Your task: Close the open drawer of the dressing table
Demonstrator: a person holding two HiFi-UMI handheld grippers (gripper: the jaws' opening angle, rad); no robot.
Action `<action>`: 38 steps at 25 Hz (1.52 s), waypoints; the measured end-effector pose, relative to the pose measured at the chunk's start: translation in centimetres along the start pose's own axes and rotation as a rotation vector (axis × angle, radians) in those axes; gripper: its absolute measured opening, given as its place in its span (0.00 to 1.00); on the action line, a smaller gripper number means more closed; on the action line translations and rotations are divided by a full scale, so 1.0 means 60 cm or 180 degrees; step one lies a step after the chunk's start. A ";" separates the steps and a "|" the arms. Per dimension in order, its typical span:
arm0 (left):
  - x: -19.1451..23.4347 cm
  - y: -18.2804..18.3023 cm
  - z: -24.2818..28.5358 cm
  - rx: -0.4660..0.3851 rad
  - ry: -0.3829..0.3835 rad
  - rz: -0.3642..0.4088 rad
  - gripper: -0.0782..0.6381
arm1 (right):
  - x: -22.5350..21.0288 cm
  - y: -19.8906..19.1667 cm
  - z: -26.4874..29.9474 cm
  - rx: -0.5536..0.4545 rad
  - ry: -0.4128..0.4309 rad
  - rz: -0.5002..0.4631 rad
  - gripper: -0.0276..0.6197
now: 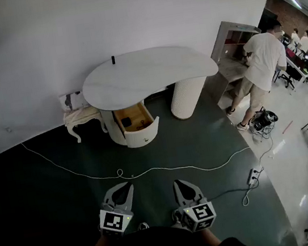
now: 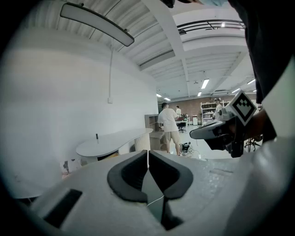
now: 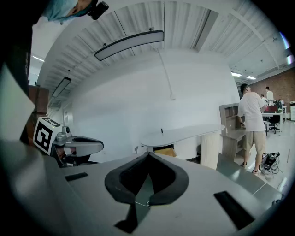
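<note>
The dressing table (image 1: 147, 75) has a white kidney-shaped top and stands against the wall, well ahead of me. Its curved white drawer (image 1: 137, 123) is pulled out, showing a wooden inside with a small dark item in it. Both grippers hang low at the near edge of the head view, far from the drawer and pointing toward it. My left gripper (image 1: 123, 187) is shut and empty, its tips meeting (image 2: 148, 152). My right gripper (image 1: 181, 183) is also shut and empty (image 3: 148, 155). The right gripper view shows the table (image 3: 184, 133) with the drawer (image 3: 164, 151) under it.
A white cable (image 1: 150, 173) snakes over the dark floor between me and the table, ending at a power strip (image 1: 254, 175). A small ornate stool (image 1: 81, 118) stands left of the drawer, a ribbed pedestal (image 1: 187, 97) right. A person (image 1: 260, 66) stands at a shelf, far right.
</note>
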State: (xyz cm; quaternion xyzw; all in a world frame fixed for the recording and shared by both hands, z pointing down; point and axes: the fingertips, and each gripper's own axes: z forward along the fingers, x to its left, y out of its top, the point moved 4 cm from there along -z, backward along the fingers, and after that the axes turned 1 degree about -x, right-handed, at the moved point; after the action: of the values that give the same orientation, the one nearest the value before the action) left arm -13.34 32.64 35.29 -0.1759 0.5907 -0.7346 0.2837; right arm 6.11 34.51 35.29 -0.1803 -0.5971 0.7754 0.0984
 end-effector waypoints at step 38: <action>0.058 0.019 0.234 -0.0097 0.0603 -0.0347 0.29 | -0.220 0.024 0.224 0.0147 0.0580 -0.0105 0.44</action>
State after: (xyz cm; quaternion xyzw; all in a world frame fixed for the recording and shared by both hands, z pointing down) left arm -7.45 19.51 37.28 -0.1419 0.6156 -0.7532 0.1834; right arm 12.96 17.30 39.02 -0.2379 -0.5705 0.7676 0.1693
